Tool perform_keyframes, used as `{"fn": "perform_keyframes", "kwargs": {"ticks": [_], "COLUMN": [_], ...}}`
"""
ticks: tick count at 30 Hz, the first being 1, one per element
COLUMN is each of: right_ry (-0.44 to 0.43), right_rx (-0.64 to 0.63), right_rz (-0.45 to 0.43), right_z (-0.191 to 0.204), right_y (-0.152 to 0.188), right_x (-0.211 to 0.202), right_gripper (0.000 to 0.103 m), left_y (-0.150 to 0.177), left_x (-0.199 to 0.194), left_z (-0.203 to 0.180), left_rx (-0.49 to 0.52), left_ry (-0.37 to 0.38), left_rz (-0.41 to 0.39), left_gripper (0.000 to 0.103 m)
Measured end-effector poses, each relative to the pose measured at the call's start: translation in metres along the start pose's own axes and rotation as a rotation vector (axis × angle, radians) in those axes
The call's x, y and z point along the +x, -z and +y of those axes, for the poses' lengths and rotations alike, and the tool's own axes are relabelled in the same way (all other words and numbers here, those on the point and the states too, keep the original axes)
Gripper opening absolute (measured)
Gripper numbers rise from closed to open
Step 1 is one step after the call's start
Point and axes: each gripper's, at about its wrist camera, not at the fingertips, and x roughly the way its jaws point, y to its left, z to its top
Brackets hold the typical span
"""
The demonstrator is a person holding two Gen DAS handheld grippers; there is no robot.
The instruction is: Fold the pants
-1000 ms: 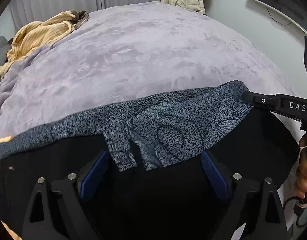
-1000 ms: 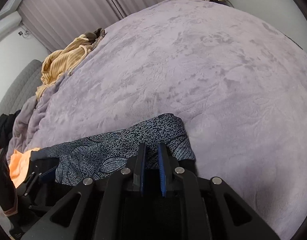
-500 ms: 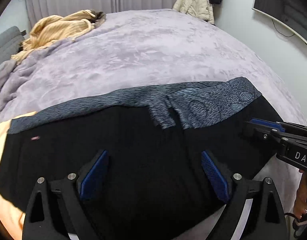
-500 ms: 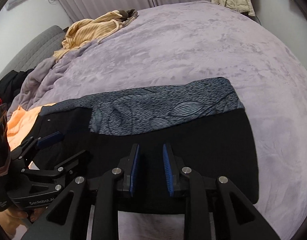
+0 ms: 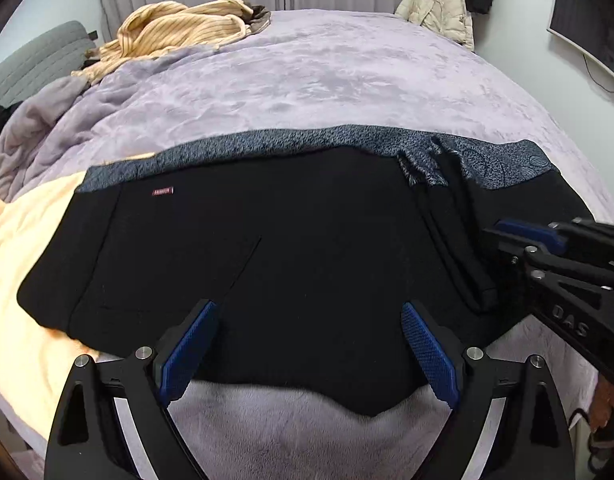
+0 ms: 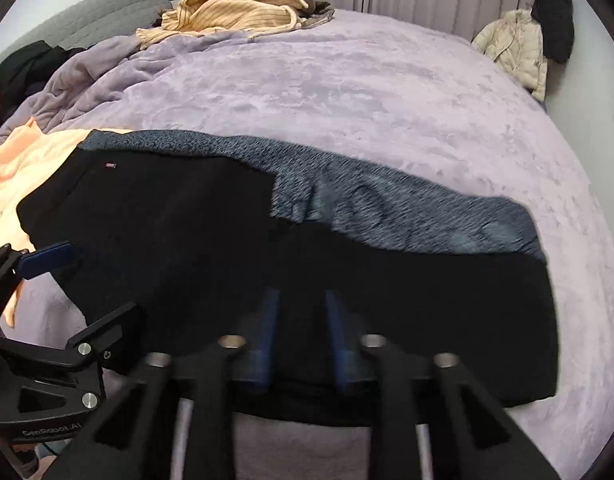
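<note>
The black pants (image 5: pixel 267 260) lie flat and folded across the purple blanket (image 5: pixel 347 80), with a blue-grey patterned part (image 5: pixel 487 160) along the far edge. My left gripper (image 5: pixel 307 344) hovers open and wide over the near edge of the pants, with nothing between its blue pads (image 5: pixel 187 344). My right gripper (image 5: pixel 527 236) hangs over the right end of the pants. In the blurred right wrist view the jaws of the right gripper (image 6: pixel 303 320) are closing with a narrow gap, and no fabric is pinched. The pants (image 6: pixel 187 240) and the left gripper (image 6: pixel 79 292) also show there.
A yellow striped garment (image 5: pixel 179 32) is heaped at the far left of the bed. A peach cloth (image 5: pixel 23 260) lies under the left end of the pants. A cream jacket (image 5: pixel 439 4) hangs at the back. A person's hand (image 5: pixel 607 400) holds the right gripper.
The right gripper let go of the patterned corner. Both grippers drew back toward the near edge, so the whole black pants now show. The left gripper stayed open.
</note>
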Motion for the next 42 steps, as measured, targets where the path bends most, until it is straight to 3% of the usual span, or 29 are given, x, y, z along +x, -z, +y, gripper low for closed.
{"fn": "perform_keyframes", "kwargs": {"ticks": [6,9,11,13,16,18,22,25,29,33,42], "right_ry": [0.015,-0.073,-0.167,-0.151,-0.094,-0.092,-0.143,-0.136,-0.113,-0.106,-0.150], "right_rx": [-0.052,-0.036,0.011,0.040,0.074,0.138,0.252,0.253,0.208,0.192,0.210], "right_rz": [-0.022,-0.030,-0.039,-0.077,-0.136,-0.120,-0.065,-0.025,-0.040,-0.045,-0.033], "right_z": [0.017,0.013,0.007,0.002,-0.007,-0.020,-0.036,-0.032,-0.020,-0.012,-0.005], "right_y": [0.011,0.015,0.016,0.017,0.016,0.014,0.020,0.026,0.030,0.033,0.053], "right_x": [-0.010,-0.025,-0.035,-0.045,-0.056,-0.052,-0.036,-0.023,-0.025,-0.027,-0.031], "right_gripper": [0.022,0.023,0.031,0.040,0.043,0.045,0.045,0.045,0.053,0.054,0.059], "left_y": [0.008,0.007,0.007,0.007,0.010,0.011,0.011,0.011,0.014,0.017,0.034], "left_x": [0.005,0.006,0.007,0.007,0.007,0.008,0.011,0.011,0.011,0.009,-0.021], "left_z": [0.005,0.003,0.003,0.003,0.001,0.003,0.003,0.003,0.005,0.006,0.030], "left_rx": [-0.017,-0.018,-0.016,-0.016,-0.013,-0.015,-0.031,-0.027,-0.023,-0.031,-0.072], "left_ry": [0.011,0.005,-0.002,-0.007,-0.010,-0.015,-0.012,-0.015,-0.006,-0.001,0.047], "left_rz": [0.007,0.009,0.011,0.007,0.003,0.006,0.002,0.003,-0.007,-0.019,-0.084], "left_gripper": [0.094,0.094,0.094,0.094,0.094,0.102,0.102,0.102,0.102,0.102,0.102]}}
